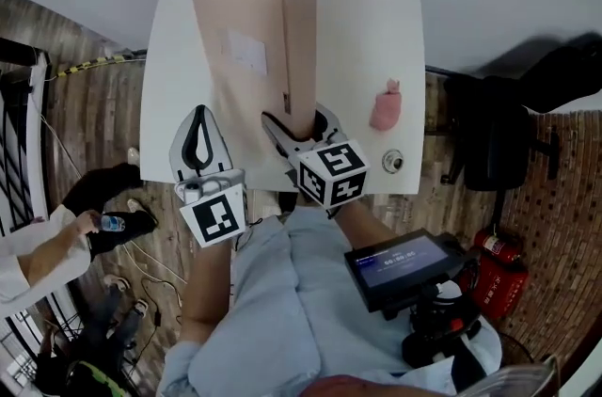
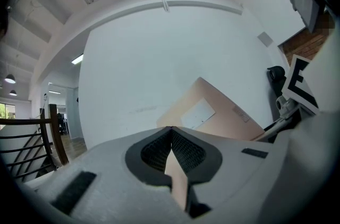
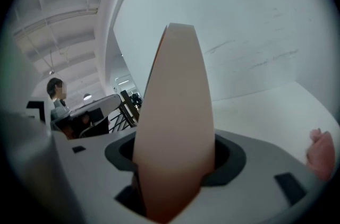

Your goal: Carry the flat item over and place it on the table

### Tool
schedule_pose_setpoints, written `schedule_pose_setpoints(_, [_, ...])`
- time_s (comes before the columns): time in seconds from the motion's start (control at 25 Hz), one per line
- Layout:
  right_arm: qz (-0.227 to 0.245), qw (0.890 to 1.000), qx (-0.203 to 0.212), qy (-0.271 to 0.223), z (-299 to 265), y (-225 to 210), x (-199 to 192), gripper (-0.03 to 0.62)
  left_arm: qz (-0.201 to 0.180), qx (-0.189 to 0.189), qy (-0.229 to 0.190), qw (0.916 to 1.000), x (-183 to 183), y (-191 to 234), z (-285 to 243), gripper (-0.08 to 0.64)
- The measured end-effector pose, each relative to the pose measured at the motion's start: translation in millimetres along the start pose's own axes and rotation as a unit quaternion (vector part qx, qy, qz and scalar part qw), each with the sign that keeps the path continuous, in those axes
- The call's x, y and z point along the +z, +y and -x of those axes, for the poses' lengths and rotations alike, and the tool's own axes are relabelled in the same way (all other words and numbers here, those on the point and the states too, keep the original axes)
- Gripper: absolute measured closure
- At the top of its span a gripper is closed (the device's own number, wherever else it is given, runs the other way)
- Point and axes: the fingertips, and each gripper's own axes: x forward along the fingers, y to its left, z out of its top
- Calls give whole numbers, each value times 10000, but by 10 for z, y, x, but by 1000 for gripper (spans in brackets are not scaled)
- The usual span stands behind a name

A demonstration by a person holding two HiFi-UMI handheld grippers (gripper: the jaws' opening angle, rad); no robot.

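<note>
The flat item [image 1: 246, 56] is a pinkish-beige envelope with a white label, held over the white table [image 1: 174, 56]. Its right part folds up into a narrow strip. My left gripper [image 1: 199, 117] is shut on its near left edge. In the left gripper view a thin beige edge shows between the closed pads [image 2: 186, 156], and the flat item [image 2: 212, 111] stretches away beyond. My right gripper [image 1: 296, 119] is shut on the near right edge. In the right gripper view the flat item [image 3: 175, 122] stands upright and fills the jaws of the right gripper [image 3: 172, 167].
A pink lump [image 1: 386, 106] and a small round object [image 1: 392, 162] lie on the table's right side. A black chair [image 1: 499, 141] and a red extinguisher [image 1: 494, 268] stand to the right. A person [image 1: 47, 254] with a bottle is at the left.
</note>
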Motion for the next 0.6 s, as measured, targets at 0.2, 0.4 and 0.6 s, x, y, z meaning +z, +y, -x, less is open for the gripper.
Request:
schedule_pose_setpoints(0.2, [-829,9959,301,216,-204,-61,-84,307,82,86,158,9998,-194,90,-132,552])
schedule_pose_setpoints(0.4, [-1440,9877,412,450,-374,-138,-133,303,179,111,348,9992,-326,151,-233,551])
schedule_pose_setpoints(0.6, [-1900,9777,550,707,-595,-196,-208,296,226,105,431,9988,-446,244,-354,552])
